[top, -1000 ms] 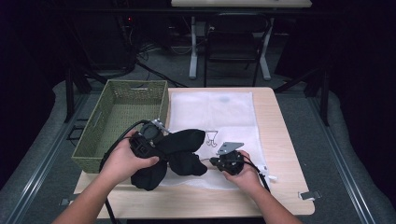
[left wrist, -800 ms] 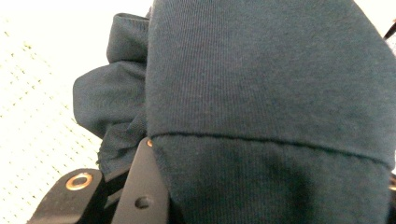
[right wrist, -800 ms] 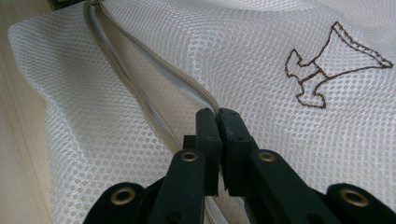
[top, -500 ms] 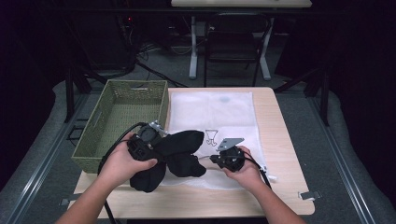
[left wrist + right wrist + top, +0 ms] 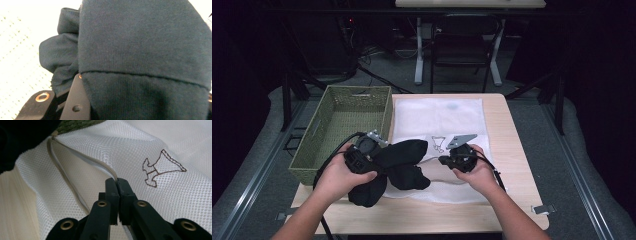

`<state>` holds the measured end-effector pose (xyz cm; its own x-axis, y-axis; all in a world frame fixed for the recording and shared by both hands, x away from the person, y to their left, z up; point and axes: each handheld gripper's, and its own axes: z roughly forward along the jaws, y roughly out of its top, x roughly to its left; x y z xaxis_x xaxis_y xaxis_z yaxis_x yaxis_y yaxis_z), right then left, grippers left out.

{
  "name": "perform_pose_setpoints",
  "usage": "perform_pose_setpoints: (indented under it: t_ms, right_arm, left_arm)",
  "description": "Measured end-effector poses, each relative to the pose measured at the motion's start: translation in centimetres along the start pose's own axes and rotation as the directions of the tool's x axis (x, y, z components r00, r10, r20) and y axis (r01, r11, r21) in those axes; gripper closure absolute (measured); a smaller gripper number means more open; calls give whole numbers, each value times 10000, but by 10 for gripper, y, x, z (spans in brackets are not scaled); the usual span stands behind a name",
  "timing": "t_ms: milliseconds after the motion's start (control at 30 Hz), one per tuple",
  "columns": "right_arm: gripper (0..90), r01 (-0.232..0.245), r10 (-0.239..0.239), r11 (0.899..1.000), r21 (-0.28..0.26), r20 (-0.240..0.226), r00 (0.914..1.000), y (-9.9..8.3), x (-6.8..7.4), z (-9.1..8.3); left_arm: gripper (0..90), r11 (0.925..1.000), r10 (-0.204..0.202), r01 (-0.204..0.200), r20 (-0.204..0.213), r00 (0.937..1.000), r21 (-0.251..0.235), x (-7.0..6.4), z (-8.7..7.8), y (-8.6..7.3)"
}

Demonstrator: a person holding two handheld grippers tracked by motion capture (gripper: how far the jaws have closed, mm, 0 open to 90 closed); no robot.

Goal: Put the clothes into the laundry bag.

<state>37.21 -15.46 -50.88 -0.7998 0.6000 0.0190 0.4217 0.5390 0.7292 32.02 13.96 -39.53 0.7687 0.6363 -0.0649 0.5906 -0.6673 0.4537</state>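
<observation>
Since a second ago, little has moved. Our left gripper [image 5: 371, 150] clamps the dark garment [image 5: 399, 162] near the table's [image 5: 522, 200] front-left edge, beside the basket [image 5: 339, 122]. Our right gripper [image 5: 116, 182] pinches the mesh bag's [image 5: 442, 117] zipper edge shut, likely holding the opening for stuffing.
</observation>
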Motion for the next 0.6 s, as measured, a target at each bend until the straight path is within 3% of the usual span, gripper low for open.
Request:
perform_pose_setpoints:
  t_ms: [300, 600]
  right_arm:
    - [880, -105, 100, 9997, -229, -200, 9997, 13, -11, -10]
    - [881, -181, 178, 9970, -746, -44, 9998, 22, -16, -18]
  left_arm:
    - [707, 10000, -89, 89, -55, 9999, 37, 0, -1, -2]
    - [707, 9999, -117, 116, -120, 9999, -72, -6, -3, -4]
